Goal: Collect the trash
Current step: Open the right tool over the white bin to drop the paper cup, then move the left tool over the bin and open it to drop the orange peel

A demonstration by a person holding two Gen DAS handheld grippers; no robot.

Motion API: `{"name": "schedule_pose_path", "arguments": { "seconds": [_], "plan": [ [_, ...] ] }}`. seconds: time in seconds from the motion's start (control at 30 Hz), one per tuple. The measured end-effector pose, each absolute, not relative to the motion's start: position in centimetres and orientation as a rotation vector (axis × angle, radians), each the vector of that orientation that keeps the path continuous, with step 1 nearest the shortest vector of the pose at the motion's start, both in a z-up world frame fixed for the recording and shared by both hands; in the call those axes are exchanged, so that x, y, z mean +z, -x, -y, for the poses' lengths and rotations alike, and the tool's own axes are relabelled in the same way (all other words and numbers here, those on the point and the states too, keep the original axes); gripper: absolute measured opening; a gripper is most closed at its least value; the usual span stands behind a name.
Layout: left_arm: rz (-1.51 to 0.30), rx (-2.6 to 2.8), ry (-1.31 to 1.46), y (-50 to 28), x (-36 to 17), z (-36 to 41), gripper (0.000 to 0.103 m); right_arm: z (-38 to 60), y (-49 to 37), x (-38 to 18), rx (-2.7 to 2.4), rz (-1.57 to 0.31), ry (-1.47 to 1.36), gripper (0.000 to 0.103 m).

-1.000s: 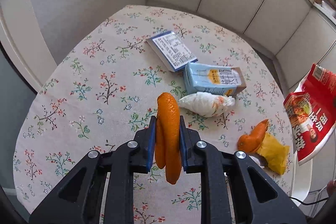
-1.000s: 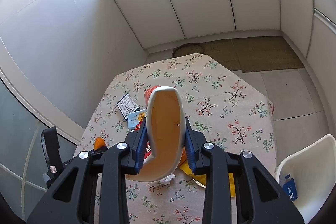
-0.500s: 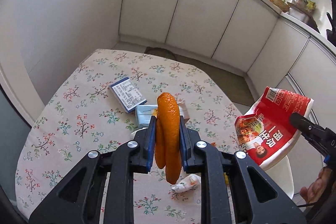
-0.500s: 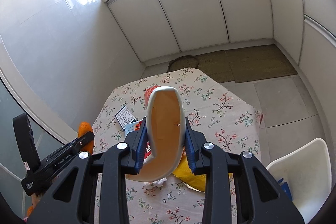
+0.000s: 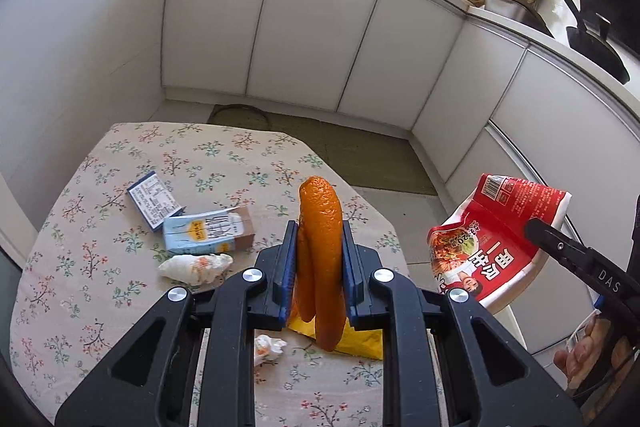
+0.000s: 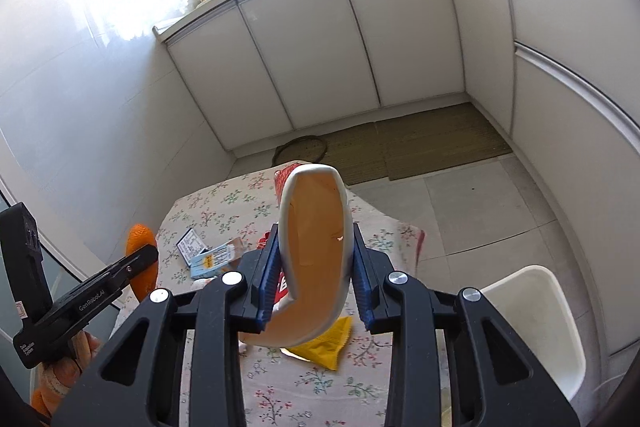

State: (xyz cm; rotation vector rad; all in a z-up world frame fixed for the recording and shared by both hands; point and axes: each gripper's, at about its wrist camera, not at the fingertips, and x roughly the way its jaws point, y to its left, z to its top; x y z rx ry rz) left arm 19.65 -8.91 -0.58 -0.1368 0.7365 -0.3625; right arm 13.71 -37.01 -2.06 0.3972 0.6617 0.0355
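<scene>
Fingers of the left gripper (image 5: 319, 269) pinch orange peel (image 5: 322, 251) above the floral bench (image 5: 100, 267). The right gripper (image 6: 314, 277) clamps a red noodle bowl (image 6: 316, 259).

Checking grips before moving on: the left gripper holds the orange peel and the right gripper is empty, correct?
Not quite. The left gripper does hold the orange peel, but the right gripper is not empty: the right wrist view shows it clamped on a red wrapper.
</scene>
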Motion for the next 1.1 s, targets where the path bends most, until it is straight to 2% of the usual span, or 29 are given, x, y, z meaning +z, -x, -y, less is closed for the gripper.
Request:
{"name": "schedule_pose_path", "arguments": {
  "seconds": [0.33,0.63,0.7,0.87,1.0,1.1],
  "plan": [
    [-0.768,-0.500,0.080,-18.4,-1.1,16.4,0.019,45.6,-9.5,-2.8,-0.155,-0.659,-0.436,0.032],
    [-0.798,-0.617,0.048,-17.3,-1.6,22.8,0.019,50.1,-6.6,-4.4,-0.259,-0.725,-0.441,0.037],
    [-0.802,-0.642,0.040,-16.9,-1.8,24.3,0.019,50.9,-6.0,-4.6,-0.287,-0.720,-0.453,0.051],
    [-0.815,-0.710,0.028,-16.1,-2.0,27.8,0.019,53.0,-4.2,-4.2,-0.397,-0.677,-0.464,0.069],
    [-0.813,-0.765,0.019,-15.3,-1.8,30.5,0.019,53.9,-2.9,-3.8,-0.523,-0.644,-0.412,0.078],
    [-0.809,-0.799,0.007,-14.7,-1.7,32.1,0.019,54.4,-2.3,-3.6,-0.601,-0.642,-0.366,0.079]
  ]
}}
